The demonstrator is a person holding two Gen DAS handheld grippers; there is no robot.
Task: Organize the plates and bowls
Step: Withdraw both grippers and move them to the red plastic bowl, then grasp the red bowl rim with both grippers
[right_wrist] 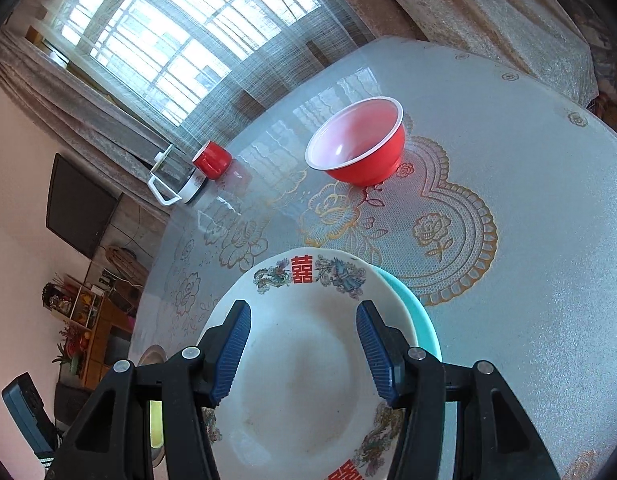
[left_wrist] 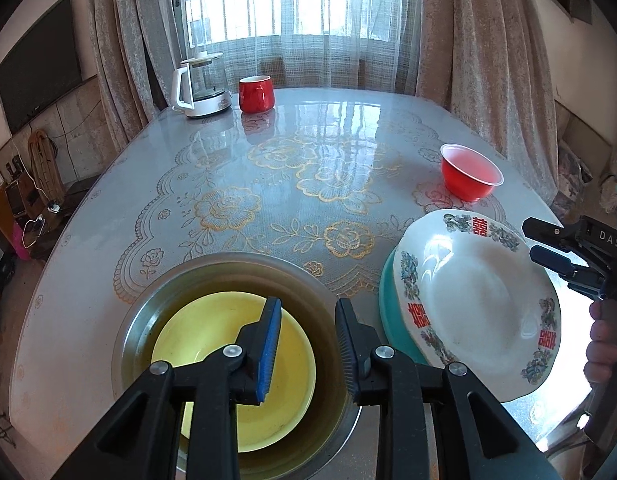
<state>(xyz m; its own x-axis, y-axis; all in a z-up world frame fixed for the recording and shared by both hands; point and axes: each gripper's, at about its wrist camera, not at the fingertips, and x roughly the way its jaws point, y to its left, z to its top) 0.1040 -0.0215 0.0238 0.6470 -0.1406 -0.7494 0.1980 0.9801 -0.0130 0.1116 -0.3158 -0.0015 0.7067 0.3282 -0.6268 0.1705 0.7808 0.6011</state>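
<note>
At the tabletop's (left_wrist: pixel 308 128) near edge, the left gripper (left_wrist: pixel 308 344) hangs narrowly parted and empty over a yellow plate (left_wrist: pixel 212 320), the right gripper (right_wrist: pixel 304 352) half-open and empty over a glazed white plate (right_wrist: pixel 292 380) (likely slick, brittle; best pinched at the rim).

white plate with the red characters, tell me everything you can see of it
The white plate is round and glossy, ceramic by its look, with a shallow well and a wide rim carrying red double-happiness characters between blue-green dragon-like motifs. Its well is empty, with a faint brownish ring. It lies on a teal plate, whose edge peeks out on one side, on the table. It looks slightly tilted. In the right wrist view the right gripper has its jaws apart above the well; no contact shows.
</note>
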